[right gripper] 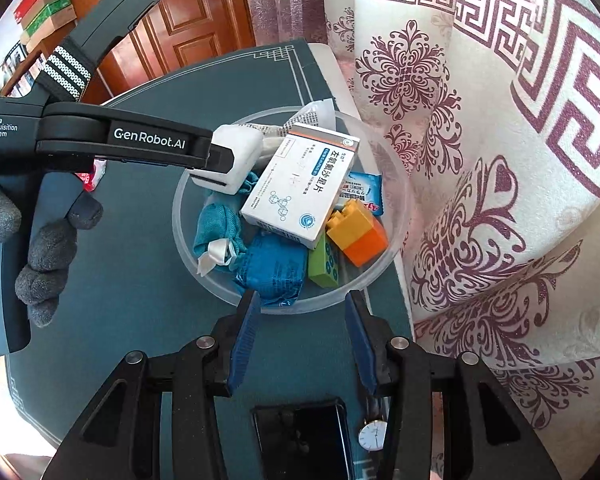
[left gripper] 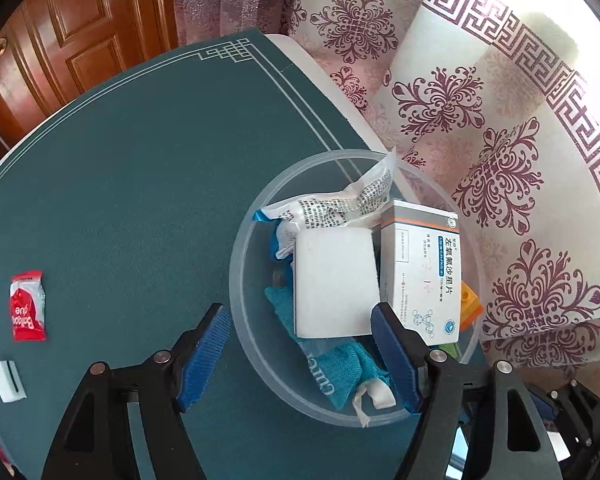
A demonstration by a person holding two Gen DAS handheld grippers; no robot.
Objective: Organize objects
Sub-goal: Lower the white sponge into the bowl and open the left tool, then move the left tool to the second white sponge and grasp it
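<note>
A clear plastic bowl (left gripper: 236,264) (right gripper: 178,216) stands on the teal table mat by the curtain. In it lie a white medicine box (left gripper: 420,272) (right gripper: 300,188), a white foam block (left gripper: 334,280) (right gripper: 240,152), a teal cloth (left gripper: 340,364) (right gripper: 216,228), a crumpled printed packet (left gripper: 340,204), a blue packet (right gripper: 272,268), a green brick (right gripper: 324,264) and a yellow-orange brick (right gripper: 356,228). My left gripper (left gripper: 298,312) hangs open over the bowl; the foam block lies between its fingers, clear of the left pad. My right gripper (right gripper: 302,300) stands open at the bowl's near rim, nothing between its fingers.
A red sachet (left gripper: 28,308) and a small white block (left gripper: 8,380) lie on the mat to the left. A dark phone (right gripper: 304,440) and a wristwatch (right gripper: 374,436) lie under my right gripper. A gloved hand (right gripper: 44,248) holds the left gripper. Patterned curtain (right gripper: 500,200) hangs right.
</note>
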